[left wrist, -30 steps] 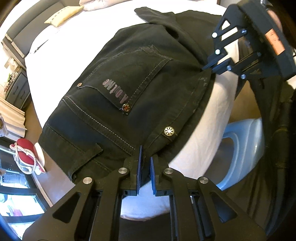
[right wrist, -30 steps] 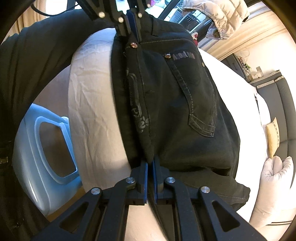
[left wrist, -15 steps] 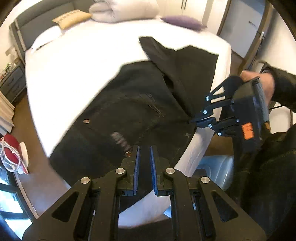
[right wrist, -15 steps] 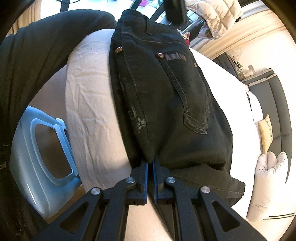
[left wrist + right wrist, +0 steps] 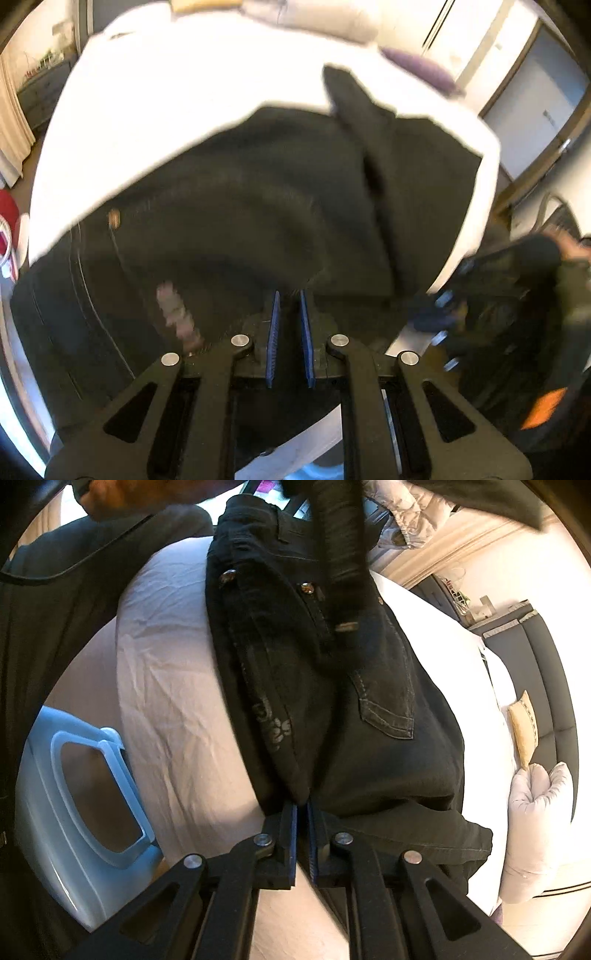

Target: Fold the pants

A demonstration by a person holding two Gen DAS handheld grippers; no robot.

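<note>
Black jeans (image 5: 258, 206) lie on a white bed (image 5: 177, 96), waist end near me, legs toward the far corner. In the left wrist view the picture is blurred; my left gripper (image 5: 290, 314) hovers over the seat of the jeans with a narrow empty gap between its blue pads. In the right wrist view the jeans (image 5: 332, 709) show a back pocket and rivets. My right gripper (image 5: 302, 812) is shut on the folded side edge of the jeans at the bed's edge. It also shows blurred in the left wrist view (image 5: 439, 310).
A light blue plastic basket (image 5: 74, 797) stands on the floor beside the bed. A white duvet (image 5: 535, 812) and a beige cushion (image 5: 522, 731) lie at the head. A purple cushion (image 5: 421, 68) lies at the far corner. My dark sleeve (image 5: 340, 546) crosses above the jeans.
My left gripper let go of the waistband, opened slightly and rose over the jeans, swinging right. My right gripper kept its hold on the side edge.
</note>
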